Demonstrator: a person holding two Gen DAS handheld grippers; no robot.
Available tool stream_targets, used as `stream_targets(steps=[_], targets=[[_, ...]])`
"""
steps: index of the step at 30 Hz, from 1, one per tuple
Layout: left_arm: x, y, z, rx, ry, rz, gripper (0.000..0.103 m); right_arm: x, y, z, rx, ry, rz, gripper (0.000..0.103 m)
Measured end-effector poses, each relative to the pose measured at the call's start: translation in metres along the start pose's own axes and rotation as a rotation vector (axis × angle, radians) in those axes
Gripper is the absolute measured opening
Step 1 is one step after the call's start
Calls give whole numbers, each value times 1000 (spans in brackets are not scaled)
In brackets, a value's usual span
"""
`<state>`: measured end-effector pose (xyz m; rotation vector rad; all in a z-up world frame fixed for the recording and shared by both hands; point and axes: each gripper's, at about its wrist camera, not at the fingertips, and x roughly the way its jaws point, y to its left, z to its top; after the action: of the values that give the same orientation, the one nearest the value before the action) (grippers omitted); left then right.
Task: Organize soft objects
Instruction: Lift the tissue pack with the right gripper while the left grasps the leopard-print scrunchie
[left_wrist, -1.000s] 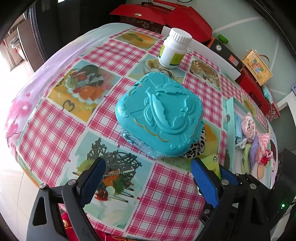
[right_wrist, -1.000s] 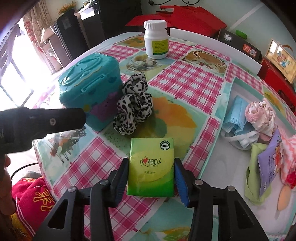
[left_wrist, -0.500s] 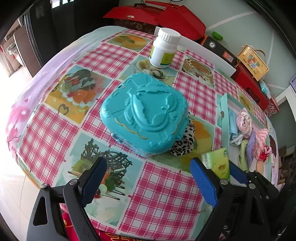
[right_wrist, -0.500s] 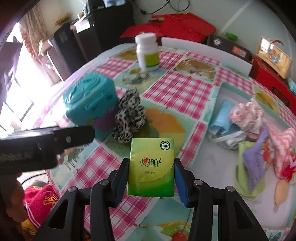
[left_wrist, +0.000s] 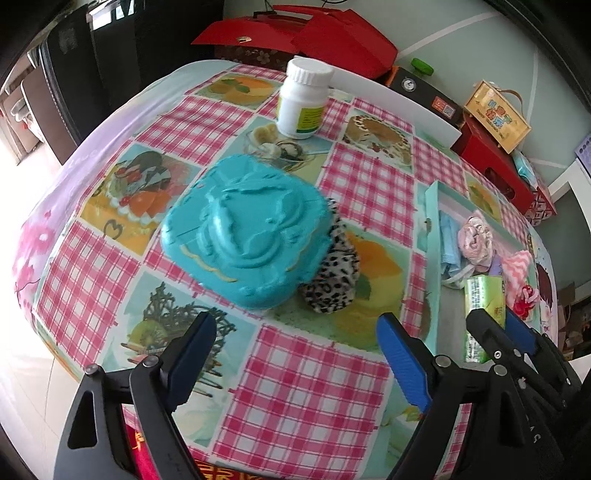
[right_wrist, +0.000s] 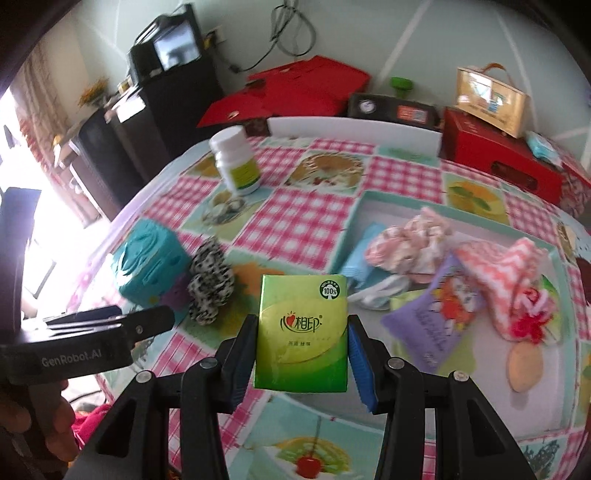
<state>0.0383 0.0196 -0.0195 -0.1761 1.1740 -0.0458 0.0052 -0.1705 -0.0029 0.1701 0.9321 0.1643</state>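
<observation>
While right gripper (right_wrist: 302, 349) clamps one green tissue pack (right_wrist: 303, 330), left gripper (left_wrist: 295, 360) gapes, unloaded; one leopard scrunchie (left_wrist: 332, 280), one teal box (left_wrist: 245, 236).

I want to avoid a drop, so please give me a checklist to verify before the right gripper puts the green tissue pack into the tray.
1. Grip: right gripper shut on the green tissue pack, pads on both sides: ok.
2. Pack lifted off the table: ok.
3. Free spot in the tray: bare floor near its front: ok.
4. Left gripper open, holding nothing, away from the tray: ok.
5. Leopard scrunchie outside the tray, beside the teal box: not ok.
</observation>
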Motion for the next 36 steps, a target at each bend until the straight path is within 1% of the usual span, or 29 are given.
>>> stream_targets(steps=[3, 6, 7, 9, 12, 15, 19, 26, 28, 32, 36], targets=[[2, -6, 4, -20, -3, -2, 89, -5, -11, 1, 39, -10, -1, 50], [7, -8, 8, -66, -3, 2, 87, -8, -17, 2, 59, -19, 0, 50], [9, -7, 10, -90, -3, 6, 80, -9, -19, 2, 64, -23, 2, 50], [12, -7, 12, -125, 1, 9, 73, -12, -21, 1, 72, -30, 2, 50], [17, -7, 10, -169, 19, -9, 71, -15, -25, 2, 84, -37, 7, 50], [22, -15, 7, -143, 35, -3, 69, -17, -29, 2, 95, -41, 9, 50], [26, -19, 8, -158, 42, -54, 68, -19, -33, 2, 107, -49, 12, 50], [35, -13, 14, -216, 28, -39, 68, -20, -36, 2, 116, -46, 14, 50], [40, -11, 15, -238, 29, -40, 62, -20, -36, 2, 114, -45, 12, 50], [47, -6, 20, -284, 25, -46, 56, -19, -37, 2, 112, -40, 9, 50], [56, -7, 23, -283, 17, -23, 44, -17, -38, 1, 113, -35, 4, 50]])
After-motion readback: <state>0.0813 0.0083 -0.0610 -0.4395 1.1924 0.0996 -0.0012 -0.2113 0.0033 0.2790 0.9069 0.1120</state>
